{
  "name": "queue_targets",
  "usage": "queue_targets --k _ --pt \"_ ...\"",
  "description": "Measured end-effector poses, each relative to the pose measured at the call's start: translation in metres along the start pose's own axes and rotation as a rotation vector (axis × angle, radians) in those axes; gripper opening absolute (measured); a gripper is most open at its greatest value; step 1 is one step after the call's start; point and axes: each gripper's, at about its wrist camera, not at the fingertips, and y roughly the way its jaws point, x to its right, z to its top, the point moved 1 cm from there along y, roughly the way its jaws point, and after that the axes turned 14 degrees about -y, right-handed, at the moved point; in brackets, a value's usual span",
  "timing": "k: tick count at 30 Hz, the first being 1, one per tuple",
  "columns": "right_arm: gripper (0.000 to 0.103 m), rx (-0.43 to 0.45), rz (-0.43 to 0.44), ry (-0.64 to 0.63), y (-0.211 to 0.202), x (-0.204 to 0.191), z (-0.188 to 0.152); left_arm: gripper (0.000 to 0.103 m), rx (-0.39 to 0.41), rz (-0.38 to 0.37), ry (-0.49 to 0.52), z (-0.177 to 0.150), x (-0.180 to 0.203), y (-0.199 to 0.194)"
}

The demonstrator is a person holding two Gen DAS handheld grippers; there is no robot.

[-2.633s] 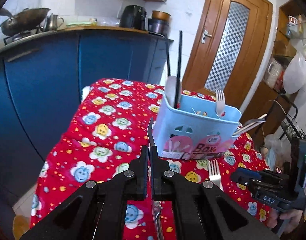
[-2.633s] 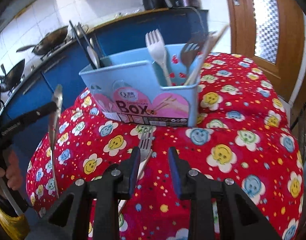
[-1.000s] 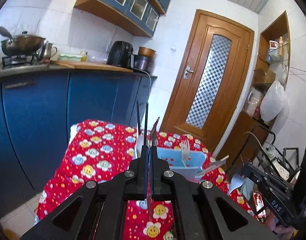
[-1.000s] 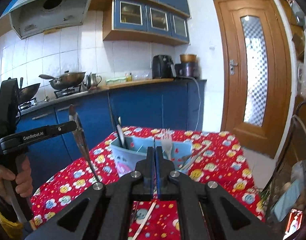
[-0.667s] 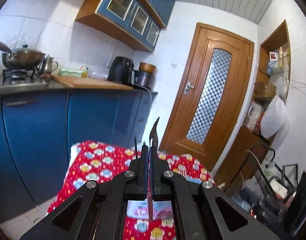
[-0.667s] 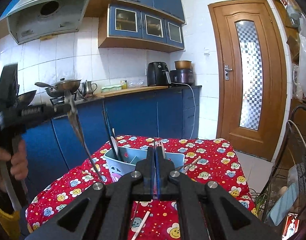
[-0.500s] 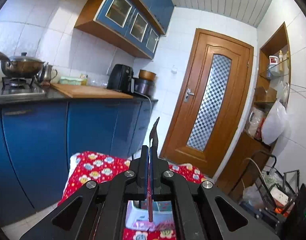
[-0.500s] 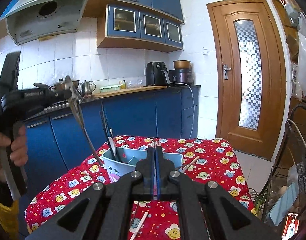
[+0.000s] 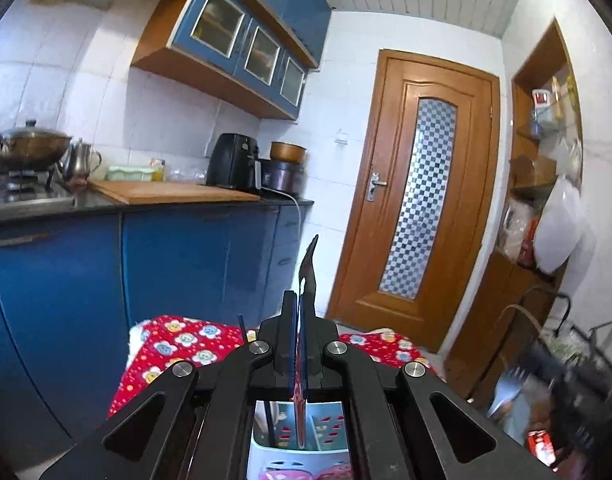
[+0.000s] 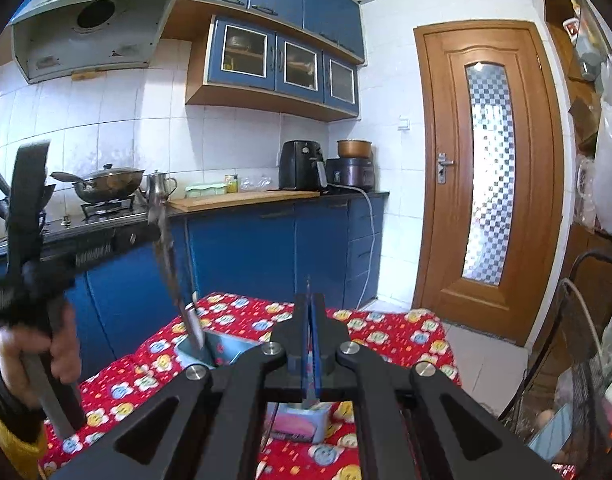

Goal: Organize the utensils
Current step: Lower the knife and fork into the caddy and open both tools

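Observation:
My left gripper [image 9: 298,312] is shut on a thin metal utensil [image 9: 308,264], seen edge-on and sticking up past the fingers. In the right wrist view the left gripper [image 10: 146,232] is raised at the left, held by a hand. From it the utensil [image 10: 168,256] slants down, its lower end at the left compartment of the light-blue utensil box [image 10: 226,350]. My right gripper [image 10: 310,312] is shut on a fork [image 10: 308,288], whose tines [image 9: 506,386] show blurred at the lower right of the left wrist view. The box [image 9: 290,444] lies mostly hidden under the left fingers.
The box stands on a table with a red smiley-print cloth [image 10: 386,332]. Behind are blue cabinets [image 9: 186,264] and a counter with a wok [image 10: 106,184], kettle and black air fryer [image 9: 232,160]. A wooden door [image 10: 482,184] stands to the right, with shelves and a wire rack [image 10: 586,360].
Both grippers have risen and tipped upward, so the table and box have sunk low under the fingers. The left gripper has carried its utensil over the box. Both stay shut.

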Motion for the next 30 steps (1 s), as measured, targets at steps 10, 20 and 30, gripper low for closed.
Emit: queue_targets --k 10,20,30 --pt "0.003 -0.008 -0.064 -0.008 0.038 0.009 0.009 0.001 0.001 0.008 0.027 -0.01 0.001 0.013" --pt "0.003 -0.048 -0.056 -0.015 0.063 0.007 -0.005 0.001 0.007 0.006 0.013 -0.009 0.0 0.027" --pt "0.003 -0.102 -0.004 -0.021 0.085 0.0 -0.023 0.001 -0.052 -0.002 0.023 -0.031 -0.006 0.041"
